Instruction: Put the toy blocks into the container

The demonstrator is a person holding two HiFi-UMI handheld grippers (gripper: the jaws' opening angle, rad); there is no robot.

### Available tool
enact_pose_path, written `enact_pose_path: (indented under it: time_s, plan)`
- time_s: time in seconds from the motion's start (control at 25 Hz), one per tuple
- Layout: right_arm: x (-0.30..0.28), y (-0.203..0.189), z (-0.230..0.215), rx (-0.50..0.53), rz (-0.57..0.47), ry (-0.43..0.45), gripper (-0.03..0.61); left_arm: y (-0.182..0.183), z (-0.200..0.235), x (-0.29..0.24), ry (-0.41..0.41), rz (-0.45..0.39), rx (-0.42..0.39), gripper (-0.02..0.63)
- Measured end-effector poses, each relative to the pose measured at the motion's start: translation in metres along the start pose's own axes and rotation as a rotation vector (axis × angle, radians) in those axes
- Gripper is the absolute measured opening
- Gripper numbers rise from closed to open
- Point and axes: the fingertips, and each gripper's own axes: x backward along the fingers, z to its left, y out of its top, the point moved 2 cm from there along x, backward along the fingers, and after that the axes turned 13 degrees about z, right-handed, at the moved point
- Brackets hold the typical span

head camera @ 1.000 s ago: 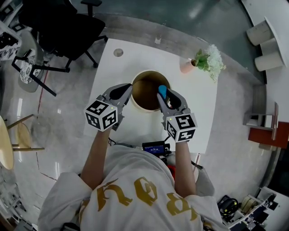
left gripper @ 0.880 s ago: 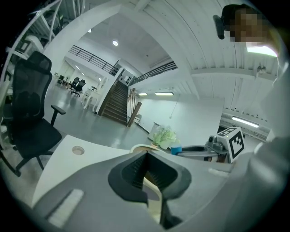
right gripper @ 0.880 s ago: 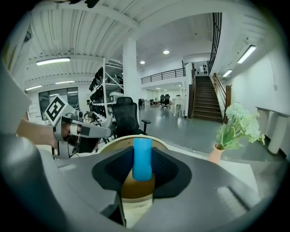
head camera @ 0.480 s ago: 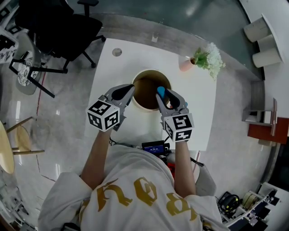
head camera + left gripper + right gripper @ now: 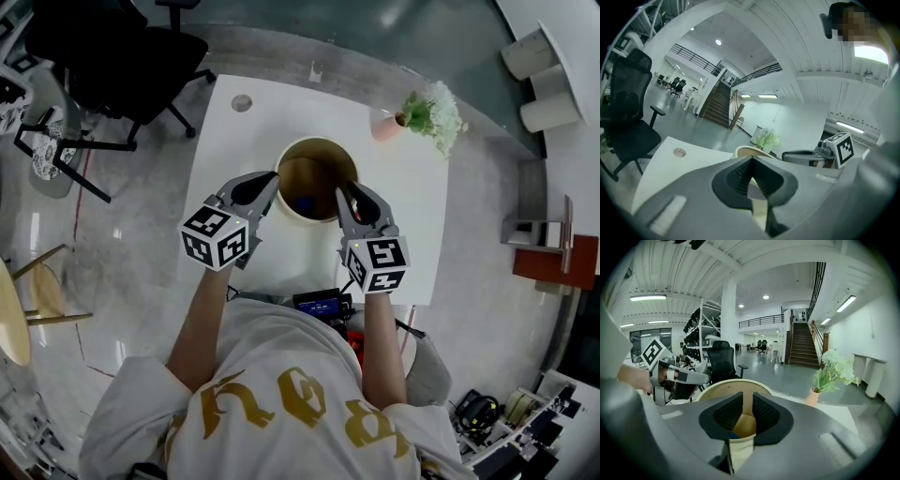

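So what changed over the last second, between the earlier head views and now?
The right gripper let go of the blue block, which now lies inside the container; its jaws stand apart, empty. The left gripper, shut, and the container stayed put.

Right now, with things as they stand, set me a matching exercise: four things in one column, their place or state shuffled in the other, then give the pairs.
Things
1. blue block
2. left gripper
3. right gripper
4. flower pot

Place or state
A. jaws apart, nothing between them
B. standing on the table, outside the container
C. jaws closed together
D. lying inside the container

Pairs: 1-D, 2-C, 3-A, 4-B
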Motion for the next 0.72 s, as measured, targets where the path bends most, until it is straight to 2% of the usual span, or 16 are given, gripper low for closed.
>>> enact_pose_path:
  time_s: [0.12, 0.72]
  plan:
    - [0.004, -0.001, 0.0, -0.007, -0.004, -0.023, 0.023, -0.001, 0.0, 0.002, 0.0, -0.005, -0.001, 0.0]
    - [0.032, -0.011, -0.002, -0.033, -0.055, -0.029, 0.023, -0.002, -0.024, 0.012, 0.052, -0.033, -0.035, 0.0]
